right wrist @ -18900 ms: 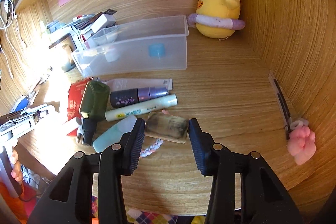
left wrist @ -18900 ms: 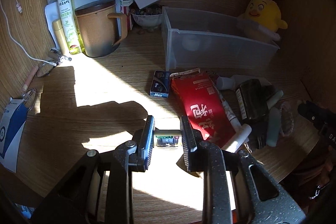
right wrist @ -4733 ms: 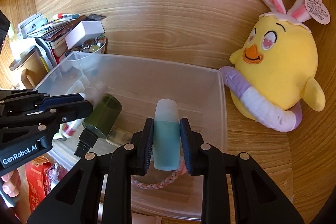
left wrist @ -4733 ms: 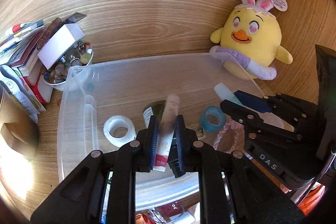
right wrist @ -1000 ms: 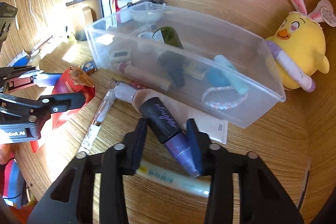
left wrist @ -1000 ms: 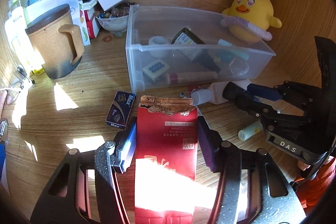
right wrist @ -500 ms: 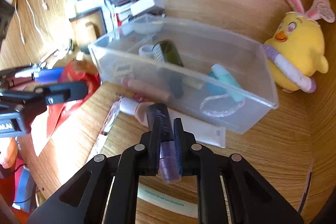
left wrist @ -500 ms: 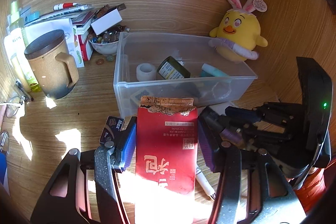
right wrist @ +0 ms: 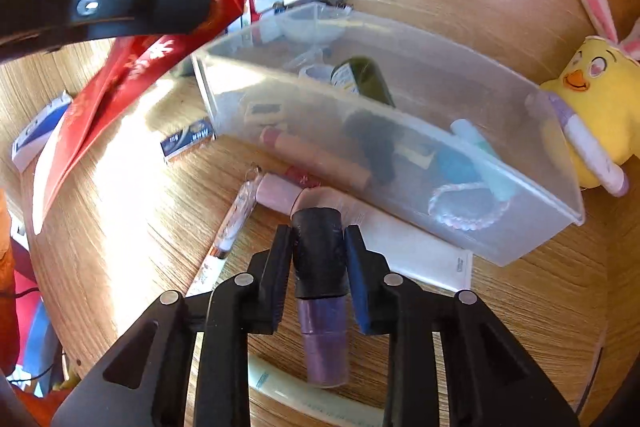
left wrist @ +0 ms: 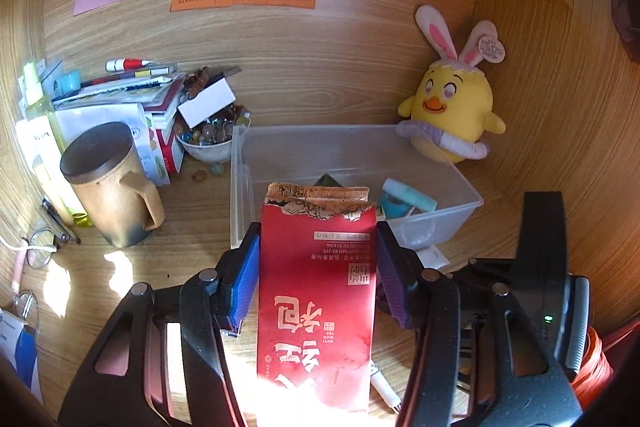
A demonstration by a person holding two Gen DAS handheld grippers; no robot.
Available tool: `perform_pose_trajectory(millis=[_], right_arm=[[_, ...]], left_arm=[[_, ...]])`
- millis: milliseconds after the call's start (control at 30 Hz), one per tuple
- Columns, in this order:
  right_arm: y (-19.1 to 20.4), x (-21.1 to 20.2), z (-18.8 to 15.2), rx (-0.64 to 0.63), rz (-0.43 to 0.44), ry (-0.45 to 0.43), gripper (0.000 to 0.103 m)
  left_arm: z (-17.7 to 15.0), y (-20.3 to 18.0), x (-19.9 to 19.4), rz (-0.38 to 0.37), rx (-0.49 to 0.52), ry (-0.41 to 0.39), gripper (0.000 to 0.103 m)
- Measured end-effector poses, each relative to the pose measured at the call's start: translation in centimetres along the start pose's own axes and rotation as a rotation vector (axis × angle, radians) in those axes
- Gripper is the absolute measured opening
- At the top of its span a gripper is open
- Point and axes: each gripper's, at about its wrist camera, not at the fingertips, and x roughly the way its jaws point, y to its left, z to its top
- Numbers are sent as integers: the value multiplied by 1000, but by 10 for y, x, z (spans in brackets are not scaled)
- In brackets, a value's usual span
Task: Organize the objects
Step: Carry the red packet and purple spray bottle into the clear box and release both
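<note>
The clear bin (right wrist: 520,239), mid-frame, is holding a green bottle (right wrist: 362,77), teal tube (right wrist: 480,147) and braided cord (right wrist: 468,205). The left gripper (left wrist: 318,267) is clamping a red packet (left wrist: 318,291); the right gripper (right wrist: 318,259) is pinching a black-and-purple bottle (right wrist: 320,267).

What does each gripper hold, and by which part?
The left gripper clamps the red packet by its side edges; the right gripper clamps the black-and-purple bottle around its black section.

The bin (left wrist: 460,187) sits far on the desk (left wrist: 192,251), a mug (left wrist: 108,183) to its left. A plush chick (left wrist: 452,123) stands behind its right end; a tube (right wrist: 400,243) lies just near of it.
</note>
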Motion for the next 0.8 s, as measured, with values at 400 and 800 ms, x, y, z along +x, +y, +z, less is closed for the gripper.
perform_pose_trajectory(millis=[400, 800], right_arm=[[-30, -54, 28, 87, -20, -178, 24], [-63, -93, 66, 154, -67, -317, 24]], left_arm=[[27, -3, 14, -22, -26, -19, 54], [55, -8, 33, -12, -17, -17, 54]])
